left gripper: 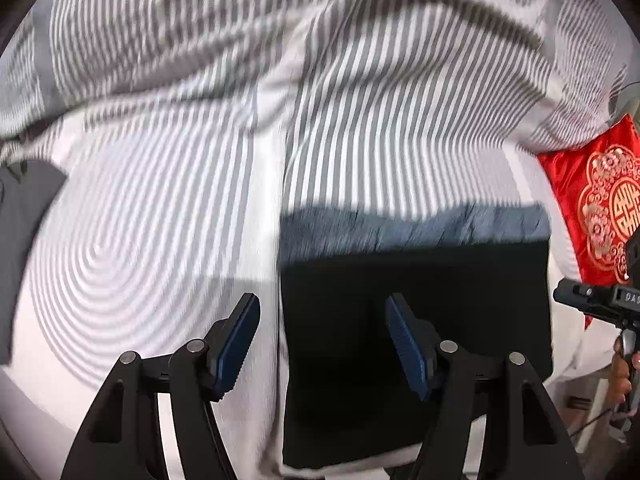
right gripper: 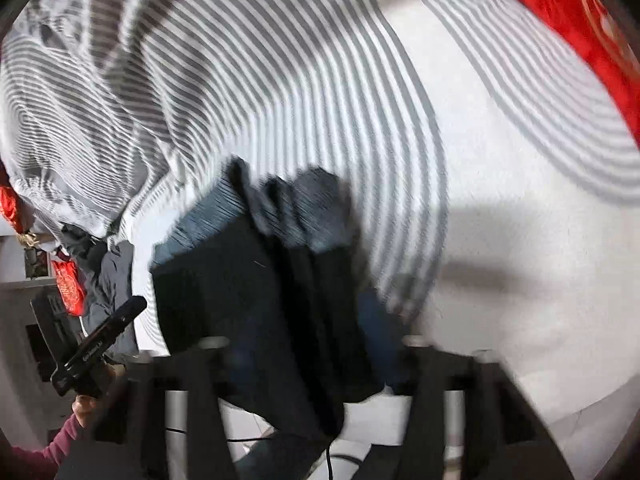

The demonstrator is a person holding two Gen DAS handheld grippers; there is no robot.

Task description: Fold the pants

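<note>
The dark pants (left gripper: 416, 320) lie folded on the striped bedsheet (left gripper: 168, 220), a rectangle with a blue-grey far edge. My left gripper (left gripper: 322, 344) is open and empty, its blue pads (left gripper: 240, 344) straddling the pants' left edge from above. The right wrist view is blurred by motion. There the pants (right gripper: 256, 292) show bunched folds at the far end, and my right gripper (right gripper: 312, 352) sits close over them. Its fingers (right gripper: 416, 360) are smeared and the pants hide the gap, so I cannot tell its state. The right gripper's body also shows in the left wrist view (left gripper: 596, 300).
A red embroidered cushion (left gripper: 592, 200) lies right of the pants, also in the right wrist view (right gripper: 568, 32). A rumpled striped duvet (left gripper: 280, 40) fills the far side. Dark clothes (right gripper: 108, 280) lie at the bed's left edge. The left gripper's body (right gripper: 100, 344) shows there.
</note>
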